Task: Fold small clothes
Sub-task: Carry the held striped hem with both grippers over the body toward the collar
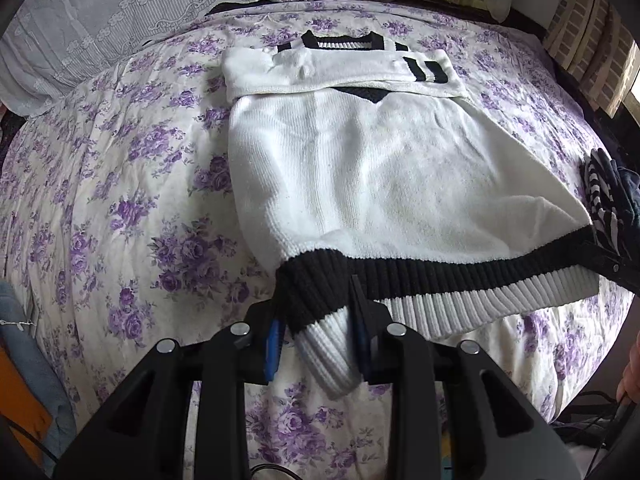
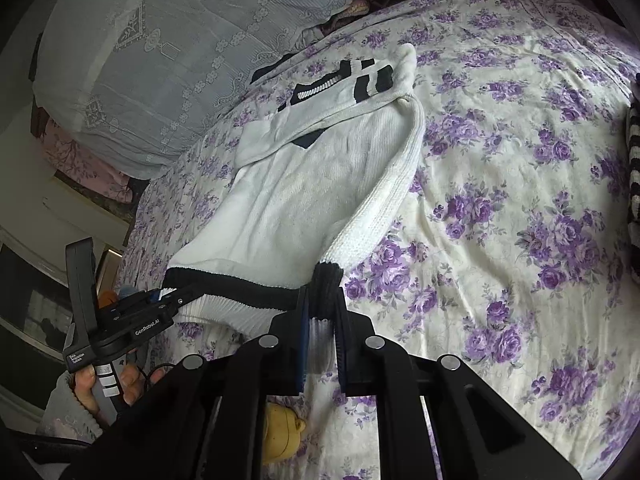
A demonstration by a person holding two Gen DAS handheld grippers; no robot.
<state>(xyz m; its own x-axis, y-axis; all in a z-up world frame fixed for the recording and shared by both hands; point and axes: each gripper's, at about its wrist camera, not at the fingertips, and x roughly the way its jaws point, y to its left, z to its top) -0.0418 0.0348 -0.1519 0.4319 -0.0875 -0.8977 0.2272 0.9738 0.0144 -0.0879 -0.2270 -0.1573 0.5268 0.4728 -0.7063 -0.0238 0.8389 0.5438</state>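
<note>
Below each camera, a black two-finger gripper juts up from the 6 o'clock edge, and both are pinching the hem of the same garment. In the left wrist view, the left gripper has its blue-padded fingers closed on a bunched corner of the ribbed black-and-white hem, which sags in a roll between them. In the right wrist view, the right gripper clamps the opposite hem corner tightly, its jaws nearly together, with black ribbing puckered just above the pads. The left gripper also shows there at 8 o'clock, tilted on its side, and a hand in a grey knit sleeve wraps its handle.

The garment is a white knit sweater with black trim. Its hem end is lifted off the bed between the two grippers, while its body slopes away toward 12 o'clock and its collar end lies on the bed. One sleeve, with black stripes at the cuff, is folded across the chest.

Beneath it spreads a cream bedspread printed with purple roses. A pale lace-covered pillow sits at 11 o'clock in the right wrist view. A black-and-white striped cloth lies at 3 o'clock in the left wrist view, beside the sweater's edge. A yellow object, partly hidden by the right gripper, rests at 6 o'clock.
</note>
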